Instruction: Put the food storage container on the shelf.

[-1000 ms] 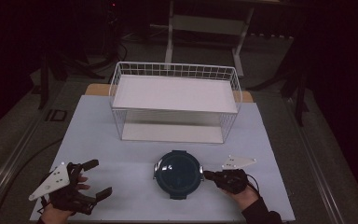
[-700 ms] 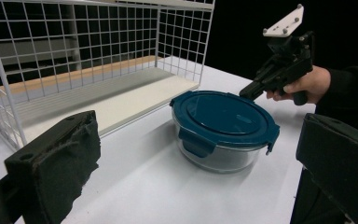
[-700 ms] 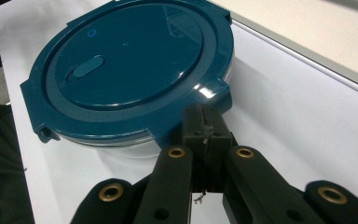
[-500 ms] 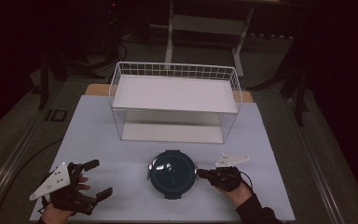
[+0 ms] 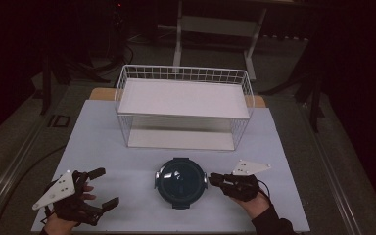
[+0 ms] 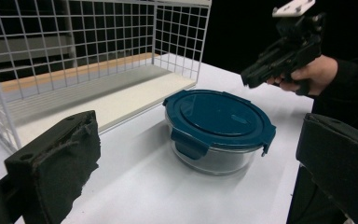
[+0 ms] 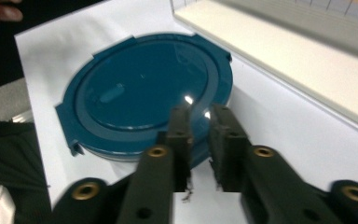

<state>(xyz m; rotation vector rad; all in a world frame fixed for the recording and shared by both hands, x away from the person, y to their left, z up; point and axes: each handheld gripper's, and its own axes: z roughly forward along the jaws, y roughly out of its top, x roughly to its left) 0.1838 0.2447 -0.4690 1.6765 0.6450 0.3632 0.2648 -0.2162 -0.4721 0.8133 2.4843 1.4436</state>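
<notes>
At the counter's (image 5: 103, 142) near left corner, a person's left gripper (image 5: 100, 188) rests with its jaws spread wide and nothing between them. A round glass container with a blue clip-on lid (image 5: 180, 181) sits by the middle of the near edge, just in front of a white wire basket (image 5: 183, 105) standing at the far side. Right of the container, the right gripper (image 5: 213, 178) points at it, jaws drawn almost together with a narrow gap, their tips at the lid's rim; whether they touch it cannot be told. They hold nothing.
</notes>
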